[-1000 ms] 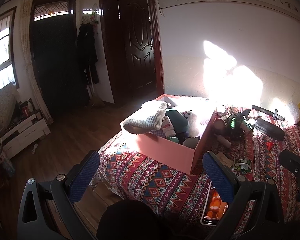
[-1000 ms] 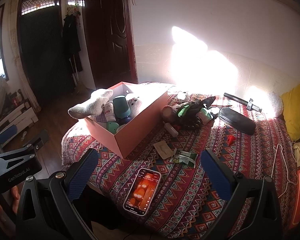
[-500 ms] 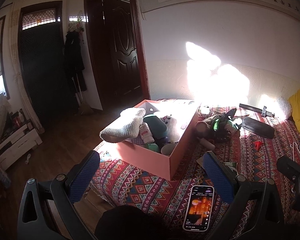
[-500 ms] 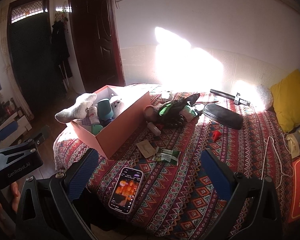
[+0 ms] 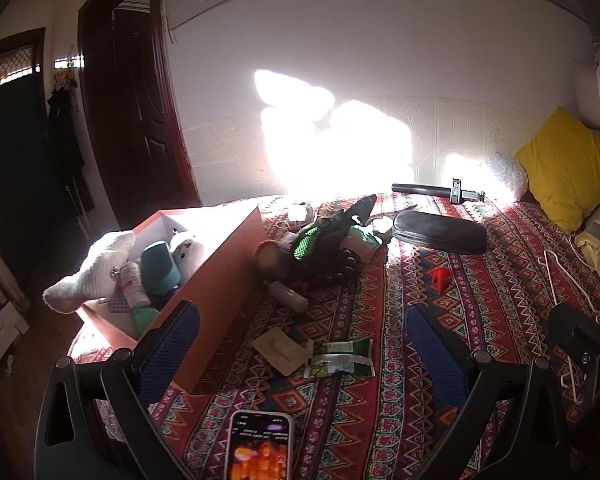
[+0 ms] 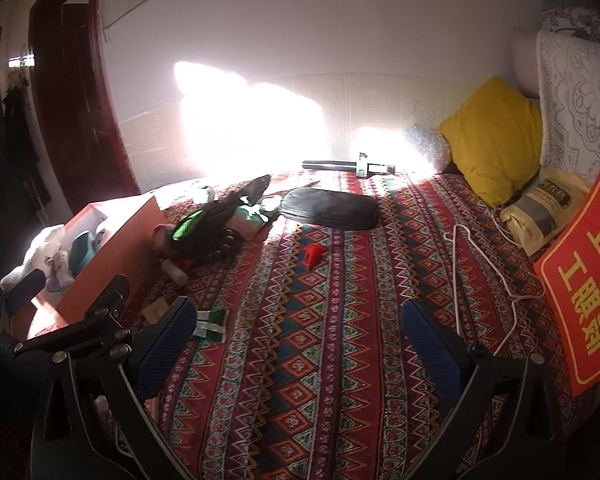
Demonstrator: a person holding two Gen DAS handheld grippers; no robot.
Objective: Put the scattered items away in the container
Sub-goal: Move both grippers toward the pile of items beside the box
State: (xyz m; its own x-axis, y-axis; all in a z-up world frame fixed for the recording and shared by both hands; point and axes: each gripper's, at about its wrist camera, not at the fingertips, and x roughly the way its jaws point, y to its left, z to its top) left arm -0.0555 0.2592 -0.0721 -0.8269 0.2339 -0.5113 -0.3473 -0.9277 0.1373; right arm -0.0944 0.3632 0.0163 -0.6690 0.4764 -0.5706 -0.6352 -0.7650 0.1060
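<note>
An open pink box (image 5: 220, 264) sits on the patterned bedspread's left side, holding a white sock (image 5: 88, 272), a teal cup (image 5: 160, 264) and small bottles; it also shows in the right wrist view (image 6: 112, 240). Scattered beside it lie a dark heap with a green mesh patch (image 5: 324, 248), a small bottle (image 5: 288, 296), a tan card (image 5: 280, 350), a green sachet (image 5: 340, 358) and a red piece (image 5: 440, 276). My left gripper (image 5: 300, 344) is open and empty above the card and sachet. My right gripper (image 6: 300, 336) is open and empty over bare bedspread.
A lit phone (image 5: 258, 446) lies at the near edge. A black case (image 5: 440, 232) and a black rod (image 5: 436, 191) lie toward the wall. A yellow pillow (image 6: 496, 140), a paper bag (image 6: 540, 210), a white hanger (image 6: 488, 264) and a red sign (image 6: 584, 292) are at the right.
Both grippers have swung right and moved in over the bed. The box has shifted to the left of both views. Both stay open.
</note>
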